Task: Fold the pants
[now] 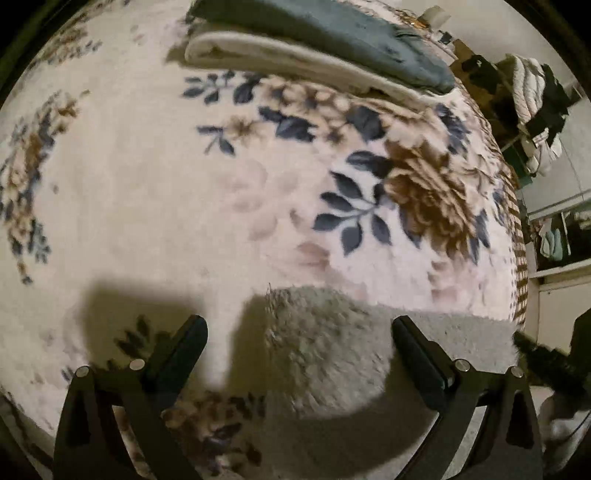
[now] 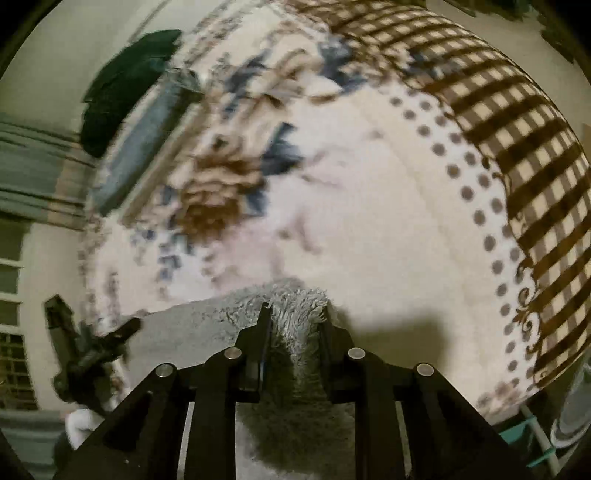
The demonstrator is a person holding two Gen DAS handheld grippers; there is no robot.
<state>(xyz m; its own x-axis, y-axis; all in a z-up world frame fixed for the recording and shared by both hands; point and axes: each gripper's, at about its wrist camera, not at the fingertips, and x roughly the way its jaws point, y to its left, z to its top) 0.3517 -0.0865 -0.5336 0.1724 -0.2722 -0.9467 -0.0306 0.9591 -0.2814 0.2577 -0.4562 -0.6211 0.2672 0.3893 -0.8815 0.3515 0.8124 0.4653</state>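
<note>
While the left wrist view is smeared by motion, the pants (image 1: 325, 343) still read as a pale grey, shaggy fleece lying on the floral blanket (image 1: 147, 184) that covers the bed. Their fuzzy edge bulges up between the fingers of the left tool (image 1: 299, 332), which stand spread wide apart with nothing pinched; whether either finger touches the fleece is unclear. The lower part of the garment runs out of the picture below the tool's frame, and a dark shadow covers its near side. At the far end of the bed lies a stack of folded fabric, a grey-blue piece (image 1: 332, 33) on a cream one (image 1: 280, 59). Off the right edge, shelves with bundled cloth (image 1: 532, 99) are too small and dim to sort out. The right tool (image 1: 543, 354) shows there only as a dark blurred tip.

From the right wrist view, the right tool (image 2: 295, 314) is pinching a tuft of the pants (image 2: 299, 332), long grey fibres bunched between its nearly closed fingers. More of the garment spreads left as a flat grey band. The blanket (image 2: 369, 221), with its dotted band and brown check border, is heavily blurred. The left tool (image 2: 96, 347) appears at the left edge, indistinct.
</note>
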